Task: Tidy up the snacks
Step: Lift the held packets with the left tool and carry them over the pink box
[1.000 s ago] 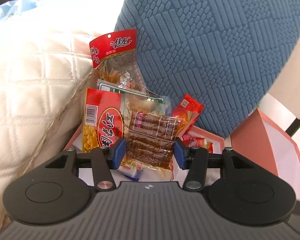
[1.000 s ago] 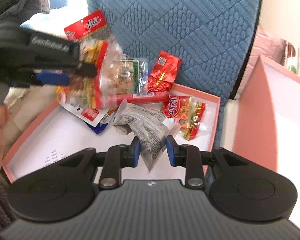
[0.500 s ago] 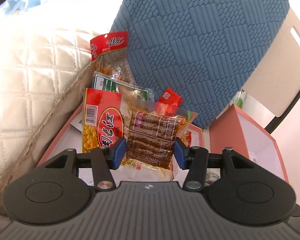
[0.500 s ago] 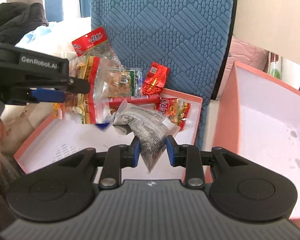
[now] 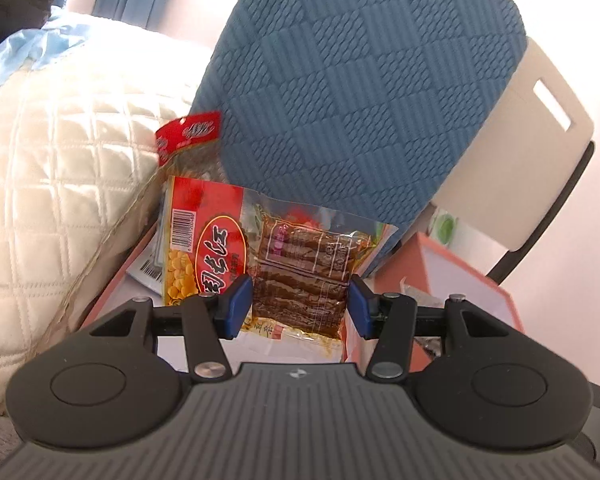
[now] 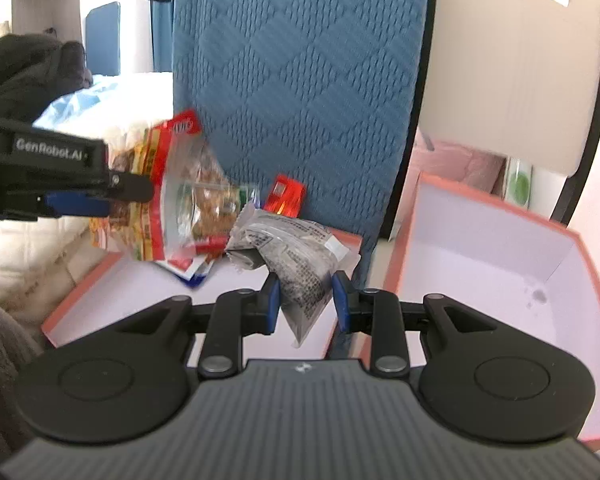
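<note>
Centrally, we are seeing the left gripper (image 5: pixel 300 306) clamping a brown snack packet (image 5: pixel 300 276) half-wide, the right gripper (image 6: pixel 305 300) narrowly pinching a grey sachet (image 6: pixel 300 272).

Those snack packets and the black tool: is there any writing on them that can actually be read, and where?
"GenRobot.AI": white lettering on the side of the left gripper.
Red and yellow packet: large Chinese characters in a red oval and a barcode with digits, too small to read.
Brown packet: printed label, too small.
Grey packet: fine print, too small.
Red header bag: white logo, blurred.
</note>
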